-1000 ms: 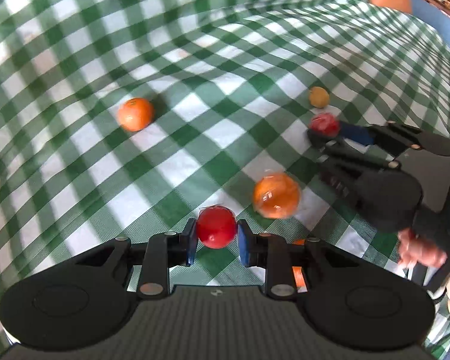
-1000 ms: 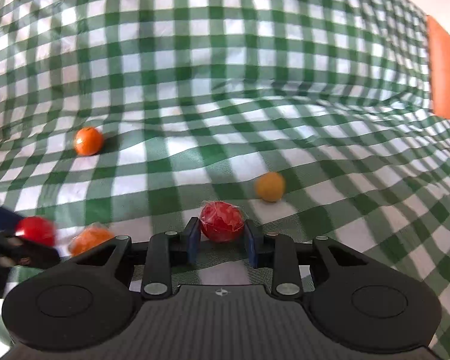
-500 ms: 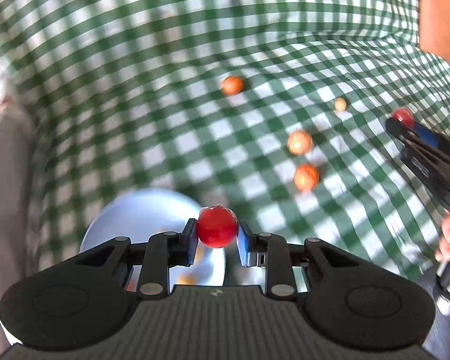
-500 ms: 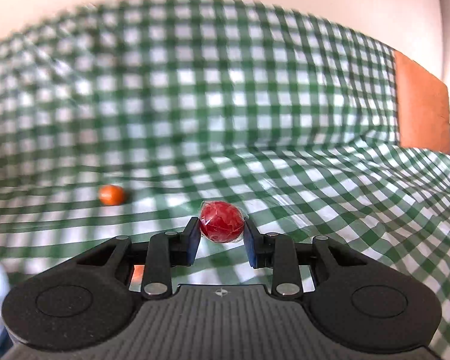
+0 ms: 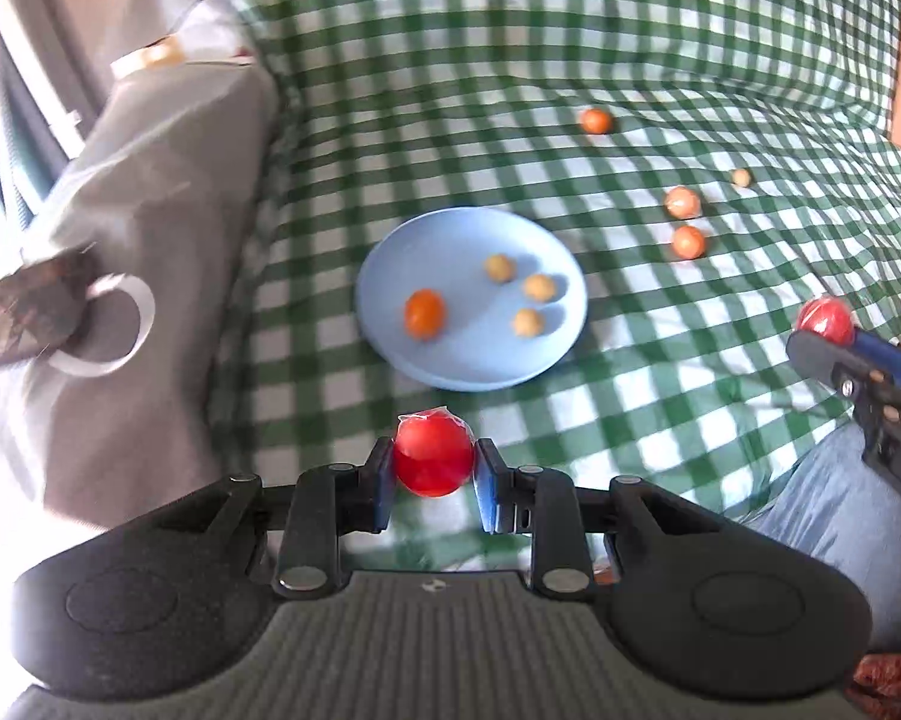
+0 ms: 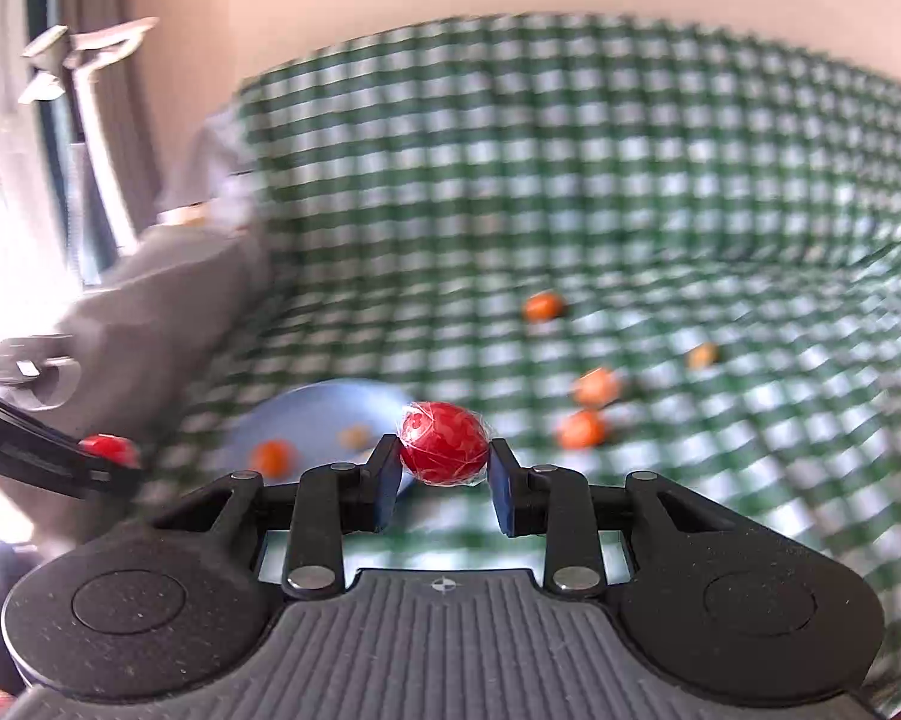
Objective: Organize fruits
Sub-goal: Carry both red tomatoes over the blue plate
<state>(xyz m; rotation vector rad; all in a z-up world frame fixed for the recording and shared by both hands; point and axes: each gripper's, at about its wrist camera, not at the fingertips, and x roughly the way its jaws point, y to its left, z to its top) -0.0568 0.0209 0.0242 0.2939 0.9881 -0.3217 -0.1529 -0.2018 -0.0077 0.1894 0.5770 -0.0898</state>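
The left claw pinches a red fruit between its blue pads, and the blue plate lies just ahead of and below it, so I judge this hand the nearer one for a drop: a short carry forward would put the fruit over the rim. The right claw is likewise pinched on a second red fruit, this one in a clear wrap; from it the plate sits ahead and to the left, partly hidden behind its left finger. On the plate rest one orange fruit and three pale ones, with bare room toward the near edge. Beyond, on the green checked cloth, four loose fruits lie well apart from the plate, to its right. The right view is smeared, so the kinds of fruit there are hard to tell, and whether a desk or something softer lies under the cloth cannot be made out.
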